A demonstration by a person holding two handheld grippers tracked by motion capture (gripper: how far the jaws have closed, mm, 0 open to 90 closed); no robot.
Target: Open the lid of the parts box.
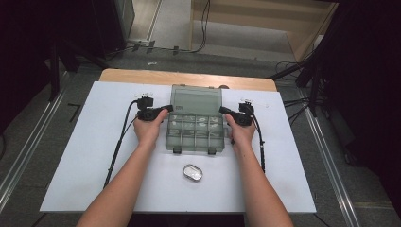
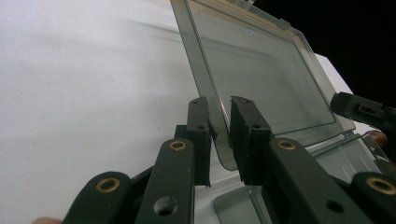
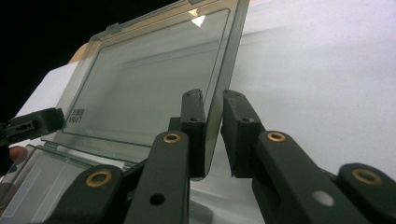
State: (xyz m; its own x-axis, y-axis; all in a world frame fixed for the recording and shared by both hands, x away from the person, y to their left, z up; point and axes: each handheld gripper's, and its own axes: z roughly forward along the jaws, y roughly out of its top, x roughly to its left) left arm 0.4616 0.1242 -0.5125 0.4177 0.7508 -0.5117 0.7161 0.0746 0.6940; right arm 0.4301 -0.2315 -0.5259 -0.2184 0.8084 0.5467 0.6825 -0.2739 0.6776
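White sheet [image 1: 94, 156] over a wooden table, dark room and cables beyond. On it, near the far edge, a smoky plastic compartment box [image 1: 195, 135] with lid [image 1: 196, 100] raised and leaning back. Left gripper [image 2: 220, 122] astride the lid's left edge, jaws narrowed around it with slim gaps visible, so more a steadying bracket than a firm pinch. Right gripper [image 3: 213, 119] likewise astride the right edge, jaws close but apparently not pressing. Both set low on the side edges, probably to swing the lid evenly about its rear hinge without twisting it. Small oval tin [image 1: 193, 173] lying apart, nearer the person.
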